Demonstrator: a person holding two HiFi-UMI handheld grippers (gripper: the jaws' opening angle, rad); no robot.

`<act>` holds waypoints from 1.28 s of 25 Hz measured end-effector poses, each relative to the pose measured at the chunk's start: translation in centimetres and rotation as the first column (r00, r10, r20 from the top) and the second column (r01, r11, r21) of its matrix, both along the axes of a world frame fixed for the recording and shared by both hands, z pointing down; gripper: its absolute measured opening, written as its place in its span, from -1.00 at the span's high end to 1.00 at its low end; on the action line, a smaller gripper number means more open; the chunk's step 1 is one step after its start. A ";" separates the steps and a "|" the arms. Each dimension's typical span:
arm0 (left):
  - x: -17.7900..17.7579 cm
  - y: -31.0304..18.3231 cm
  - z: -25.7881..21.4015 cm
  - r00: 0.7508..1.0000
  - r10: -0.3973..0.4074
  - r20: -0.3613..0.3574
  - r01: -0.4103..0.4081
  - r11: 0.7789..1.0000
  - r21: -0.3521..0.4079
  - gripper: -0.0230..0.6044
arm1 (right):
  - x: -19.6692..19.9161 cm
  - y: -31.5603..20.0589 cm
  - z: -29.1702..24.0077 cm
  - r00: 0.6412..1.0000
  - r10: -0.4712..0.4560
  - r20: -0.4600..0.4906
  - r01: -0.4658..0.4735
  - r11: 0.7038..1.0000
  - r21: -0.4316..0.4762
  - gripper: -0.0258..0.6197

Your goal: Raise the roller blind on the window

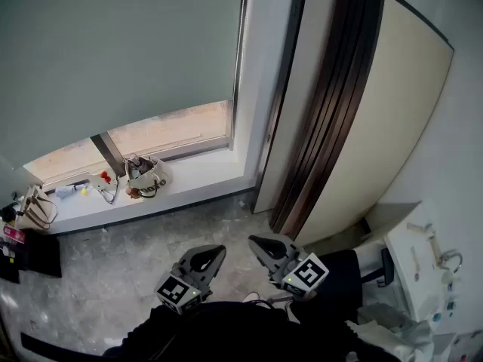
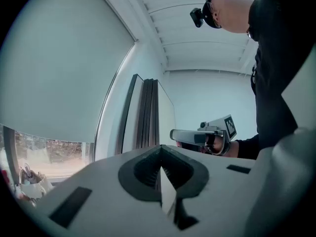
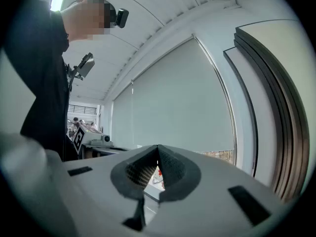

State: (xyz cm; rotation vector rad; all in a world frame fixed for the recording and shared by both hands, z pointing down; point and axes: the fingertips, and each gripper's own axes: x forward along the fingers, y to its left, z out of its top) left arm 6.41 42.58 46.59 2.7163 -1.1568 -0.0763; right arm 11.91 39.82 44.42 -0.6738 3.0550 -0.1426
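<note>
Zero progress on the lift. The roller blind hung well ahead of and above both tools, covering most of the window and leaving only a low strip of glass bare. Left gripper had its jaws together on nothing. Right gripper, just beside it, was the same. Neither was touching the blind. I couldn't make out a pull chain, and the blind's top roller was cut off.

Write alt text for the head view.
A grey roller blind covers most of the window, leaving a strip of glass above the sill, where bags sit. Below, the left gripper and right gripper are shut and empty.
</note>
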 end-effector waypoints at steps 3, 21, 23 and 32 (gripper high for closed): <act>0.7 -0.2 0.0 1.000 0.007 0.003 -0.007 0.999 0.031 0.91 | 0.8 -0.1 0.0 1.000 0.001 0.001 -0.001 1.000 -0.004 0.90; 6.3 0.1 0.8 0.999 -0.034 0.009 0.034 0.999 0.004 0.91 | 6.9 0.1 1.6 0.996 -0.064 0.068 0.068 0.996 -0.061 0.90; 6.9 -0.1 1.0 0.999 -0.045 0.008 0.045 0.999 0.009 0.91 | 7.5 -0.1 1.9 0.995 -0.074 0.065 0.078 0.995 -0.059 0.90; 5.9 -3.1 1.4 0.993 -0.112 0.037 0.111 0.994 0.012 0.91 | 6.6 -2.8 0.7 0.992 -0.090 0.084 0.089 0.996 0.009 0.90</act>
